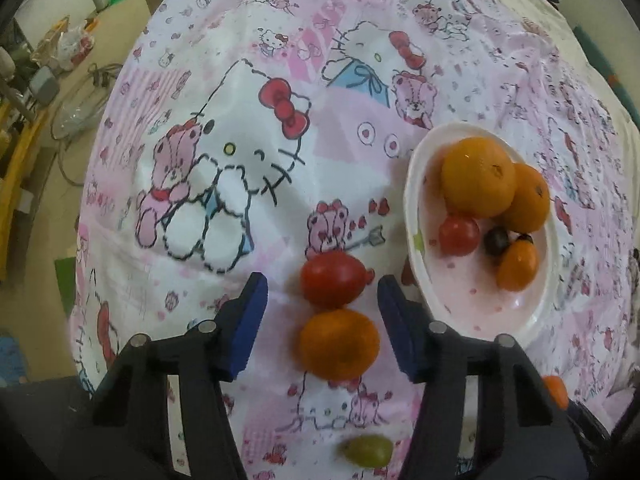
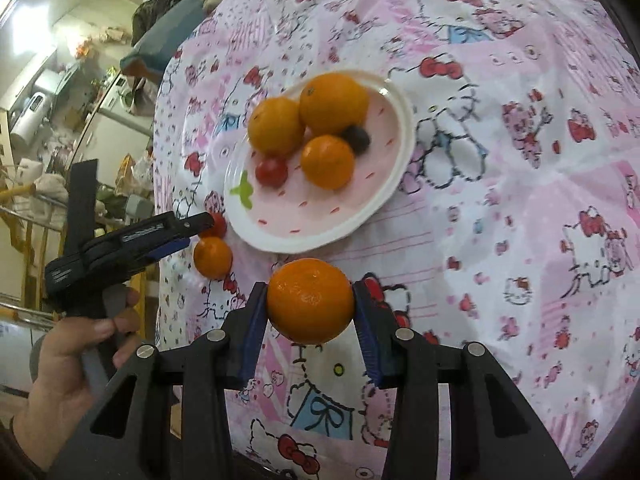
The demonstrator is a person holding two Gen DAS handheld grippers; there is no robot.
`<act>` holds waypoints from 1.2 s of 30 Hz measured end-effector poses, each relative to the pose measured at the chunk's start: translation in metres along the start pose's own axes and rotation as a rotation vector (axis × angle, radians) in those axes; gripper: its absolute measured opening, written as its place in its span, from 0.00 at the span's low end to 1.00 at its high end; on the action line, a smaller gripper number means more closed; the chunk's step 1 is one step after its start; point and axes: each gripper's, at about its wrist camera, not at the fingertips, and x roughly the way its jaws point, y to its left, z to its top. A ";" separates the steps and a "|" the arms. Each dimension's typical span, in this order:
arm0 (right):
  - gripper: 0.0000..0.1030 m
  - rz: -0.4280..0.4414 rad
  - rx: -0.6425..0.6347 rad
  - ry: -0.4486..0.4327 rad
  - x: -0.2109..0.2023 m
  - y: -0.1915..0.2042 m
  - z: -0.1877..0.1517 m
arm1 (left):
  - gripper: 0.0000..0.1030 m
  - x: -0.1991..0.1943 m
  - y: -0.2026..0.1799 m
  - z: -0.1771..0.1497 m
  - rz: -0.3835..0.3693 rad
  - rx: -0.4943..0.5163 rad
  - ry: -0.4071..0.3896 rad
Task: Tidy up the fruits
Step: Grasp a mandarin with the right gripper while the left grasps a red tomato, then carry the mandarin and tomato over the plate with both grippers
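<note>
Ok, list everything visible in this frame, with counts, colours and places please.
White round plate with pink pattern: one, on the cloth.
Oranges on plate: three, orange.
Small red tomato on plate: one, beside the oranges.
Dark round grape on plate: one, among the oranges.
Loose red tomato: one, on cloth between the left fingers.
Loose small orange: one, just behind that tomato.
Green grape: one, nearer the camera.
Held orange: one.
Pink cartoon-print cloth: one, covers the surface.
Left gripper: open.
Right gripper: shut on the held orange.

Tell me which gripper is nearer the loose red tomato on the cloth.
Left. The left gripper has its open fingers on either side of the red tomato. The right gripper is off to the side, shut on an orange.
</note>
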 end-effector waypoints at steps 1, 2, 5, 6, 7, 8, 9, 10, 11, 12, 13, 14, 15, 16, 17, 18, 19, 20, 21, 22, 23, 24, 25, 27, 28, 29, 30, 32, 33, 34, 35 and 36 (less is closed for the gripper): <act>0.42 0.001 0.007 -0.005 -0.003 -0.004 0.001 | 0.52 0.005 -0.002 0.002 0.015 0.008 0.009; 0.42 0.001 0.015 -0.006 -0.004 -0.006 0.001 | 0.52 0.009 -0.003 0.003 0.023 0.011 0.024; 0.42 -0.009 0.039 -0.006 -0.006 -0.015 0.001 | 0.37 0.016 -0.004 0.005 0.025 0.017 0.041; 0.42 -0.011 0.045 -0.007 -0.007 -0.017 0.001 | 0.33 0.014 -0.004 0.007 0.012 0.015 0.040; 0.42 -0.012 0.052 -0.011 -0.008 -0.020 0.002 | 0.32 0.012 -0.005 0.007 0.025 0.020 0.033; 0.42 -0.011 0.055 -0.014 -0.010 -0.021 0.001 | 0.32 0.008 -0.006 0.007 0.032 0.028 0.020; 0.42 -0.011 0.055 -0.016 -0.011 -0.021 0.001 | 0.32 0.006 -0.007 0.008 0.029 0.032 0.015; 0.42 -0.011 0.055 -0.018 -0.012 -0.022 0.001 | 0.32 0.004 -0.007 0.008 0.018 0.036 0.014; 0.42 -0.011 0.055 -0.021 -0.012 -0.022 0.001 | 0.32 0.002 -0.008 0.007 0.012 0.039 0.012; 0.42 -0.013 0.054 -0.023 -0.013 -0.021 0.002 | 0.32 0.000 -0.008 0.006 0.013 0.041 0.004; 0.42 -0.015 0.054 -0.025 -0.013 -0.022 0.002 | 0.32 -0.003 -0.007 0.005 0.008 0.043 -0.001; 0.42 -0.017 0.055 -0.026 -0.013 -0.022 0.002 | 0.32 -0.006 -0.007 0.005 0.000 0.043 -0.009; 0.42 -0.019 0.054 -0.027 -0.013 -0.022 0.002 | 0.32 -0.010 -0.007 0.004 -0.006 0.044 -0.022; 0.42 -0.021 0.052 -0.029 -0.014 -0.021 0.002 | 0.32 -0.015 -0.009 0.002 -0.008 0.050 -0.036; 0.42 -0.023 0.050 -0.030 -0.014 -0.021 0.002 | 0.32 -0.021 -0.009 0.000 -0.008 0.062 -0.058; 0.42 -0.027 0.050 -0.035 -0.016 -0.022 0.001 | 0.32 -0.027 -0.010 -0.002 -0.007 0.076 -0.081; 0.42 -0.030 0.051 -0.038 -0.017 -0.023 0.001 | 0.33 -0.032 -0.010 -0.005 -0.009 0.082 -0.095; 0.42 -0.031 0.054 -0.041 -0.018 -0.023 0.002 | 0.33 -0.037 -0.010 -0.007 -0.020 0.090 -0.111; 0.42 -0.032 0.058 -0.048 -0.021 -0.024 0.003 | 0.33 -0.040 -0.010 -0.007 -0.030 0.095 -0.119; 0.42 -0.035 0.060 -0.058 -0.024 -0.025 0.004 | 0.33 -0.043 -0.009 -0.008 -0.044 0.101 -0.126; 0.42 -0.040 0.057 -0.071 -0.028 -0.024 0.005 | 0.33 -0.045 -0.009 -0.008 -0.058 0.107 -0.130; 0.42 -0.045 0.055 -0.084 -0.032 -0.025 0.007 | 0.33 -0.047 -0.011 -0.008 -0.076 0.118 -0.132; 0.42 -0.047 0.056 -0.098 -0.036 -0.025 0.010 | 0.33 -0.049 -0.015 -0.009 -0.089 0.131 -0.136; 0.42 -0.043 0.062 -0.116 -0.043 -0.027 0.015 | 0.33 -0.054 -0.020 -0.009 -0.104 0.162 -0.152; 0.42 -0.045 0.062 -0.123 -0.046 -0.028 0.019 | 0.33 -0.055 -0.025 -0.010 -0.111 0.187 -0.157; 0.42 -0.046 0.061 -0.131 -0.048 -0.029 0.023 | 0.33 -0.055 -0.029 -0.011 -0.114 0.204 -0.155; 0.42 -0.045 0.060 -0.134 -0.050 -0.029 0.027 | 0.33 -0.054 -0.034 -0.011 -0.118 0.225 -0.151; 0.42 -0.043 0.048 -0.136 -0.051 -0.028 0.037 | 0.33 -0.050 -0.045 -0.011 -0.117 0.263 -0.133; 0.42 -0.047 0.040 -0.138 -0.051 -0.028 0.042 | 0.33 -0.048 -0.051 -0.009 -0.117 0.282 -0.119; 0.42 -0.052 0.031 -0.141 -0.050 -0.027 0.047 | 0.33 -0.046 -0.054 -0.009 -0.119 0.292 -0.107; 0.42 -0.053 0.024 -0.144 -0.049 -0.028 0.054 | 0.33 -0.043 -0.059 -0.007 -0.119 0.307 -0.079; 0.42 -0.052 0.021 -0.142 -0.047 -0.028 0.058 | 0.33 -0.038 -0.064 -0.006 -0.122 0.329 -0.044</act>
